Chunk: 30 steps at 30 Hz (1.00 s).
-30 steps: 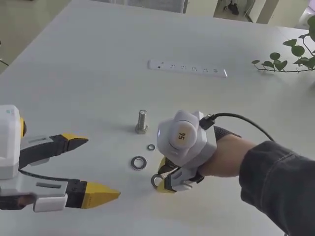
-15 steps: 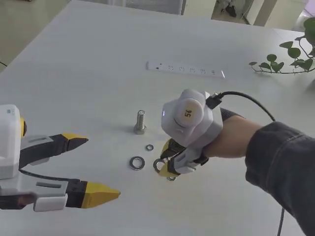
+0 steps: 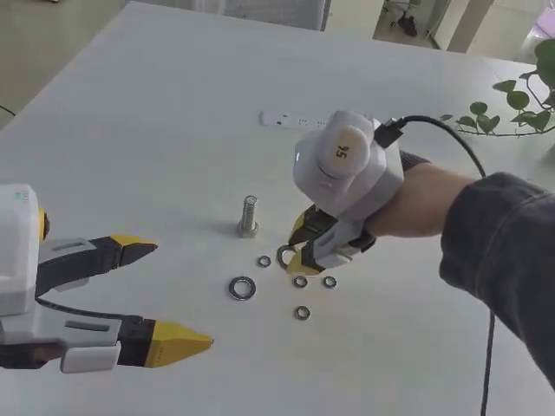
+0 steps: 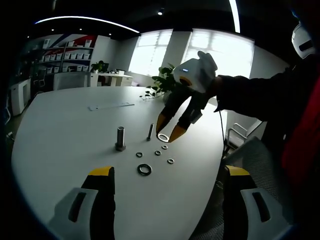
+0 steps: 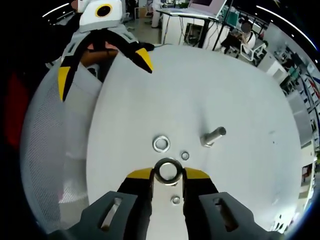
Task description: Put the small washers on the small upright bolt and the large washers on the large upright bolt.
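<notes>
My right gripper (image 3: 291, 258) is shut on a large washer (image 5: 167, 171) and holds it just above the table, right of the large upright bolt (image 3: 249, 217). In the left gripper view a thinner small bolt (image 4: 150, 131) stands close behind the held washer (image 4: 163, 137). Another large washer (image 3: 242, 288) lies flat in front of the large bolt. Several small washers (image 3: 300, 282) are scattered around and under the right gripper. My left gripper (image 3: 165, 295) hovers open at the near left with nothing between its fingers.
A white power strip (image 3: 290, 120) lies across the far side of the table. A potted plant's leafy stems (image 3: 507, 108) reach in at the far right. A black cable (image 3: 451, 156) runs from the right gripper over the person's sleeve.
The right gripper rose from the table with the large washer and moved away from me toward the bolts. Small washers that lay under it have come into sight. The left gripper has stayed put.
</notes>
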Available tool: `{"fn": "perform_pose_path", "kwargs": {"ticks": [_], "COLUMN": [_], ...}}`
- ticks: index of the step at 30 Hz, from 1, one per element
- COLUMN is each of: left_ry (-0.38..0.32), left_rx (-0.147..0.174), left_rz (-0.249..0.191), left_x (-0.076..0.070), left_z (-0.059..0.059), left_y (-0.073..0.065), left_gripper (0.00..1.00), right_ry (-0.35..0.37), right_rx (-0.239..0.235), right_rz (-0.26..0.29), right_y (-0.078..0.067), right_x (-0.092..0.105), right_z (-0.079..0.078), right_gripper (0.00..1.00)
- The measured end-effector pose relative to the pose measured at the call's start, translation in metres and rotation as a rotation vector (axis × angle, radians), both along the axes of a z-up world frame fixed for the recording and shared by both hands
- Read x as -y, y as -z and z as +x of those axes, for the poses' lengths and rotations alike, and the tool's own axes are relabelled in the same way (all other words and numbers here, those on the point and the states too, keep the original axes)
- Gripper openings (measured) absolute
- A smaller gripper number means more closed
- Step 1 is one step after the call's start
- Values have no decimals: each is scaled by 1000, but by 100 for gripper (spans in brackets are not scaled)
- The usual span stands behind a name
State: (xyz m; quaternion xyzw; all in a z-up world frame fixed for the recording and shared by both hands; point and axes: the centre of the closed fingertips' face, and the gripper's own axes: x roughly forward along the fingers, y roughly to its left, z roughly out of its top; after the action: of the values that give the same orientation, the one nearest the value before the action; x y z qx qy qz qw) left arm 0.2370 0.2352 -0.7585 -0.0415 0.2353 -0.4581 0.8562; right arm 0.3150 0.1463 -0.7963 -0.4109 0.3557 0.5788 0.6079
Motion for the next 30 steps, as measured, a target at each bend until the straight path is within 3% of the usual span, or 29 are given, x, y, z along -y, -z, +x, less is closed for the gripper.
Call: {"fn": "perform_pose_path", "kwargs": {"ticks": [9, 16, 24, 30], "left_ry": [3, -2, 2, 0], "left_rx": [-1, -1, -5, -10], "left_rz": [-1, -1, 3, 9], "left_x": [1, -1, 1, -1], "left_z": [-1, -1, -2, -1], "left_y": [1, 1, 2, 3], "left_gripper": [89, 90, 90, 90], "right_ry": [-22, -36, -53, -63], "right_rx": [40, 73, 87, 80], "right_rz": [-10, -4, -3, -11], "right_y": [-20, -37, -44, -38], "right_x": [-9, -21, -37, -43], "right_z": [15, 37, 60, 71], "right_gripper": [23, 23, 23, 23]}}
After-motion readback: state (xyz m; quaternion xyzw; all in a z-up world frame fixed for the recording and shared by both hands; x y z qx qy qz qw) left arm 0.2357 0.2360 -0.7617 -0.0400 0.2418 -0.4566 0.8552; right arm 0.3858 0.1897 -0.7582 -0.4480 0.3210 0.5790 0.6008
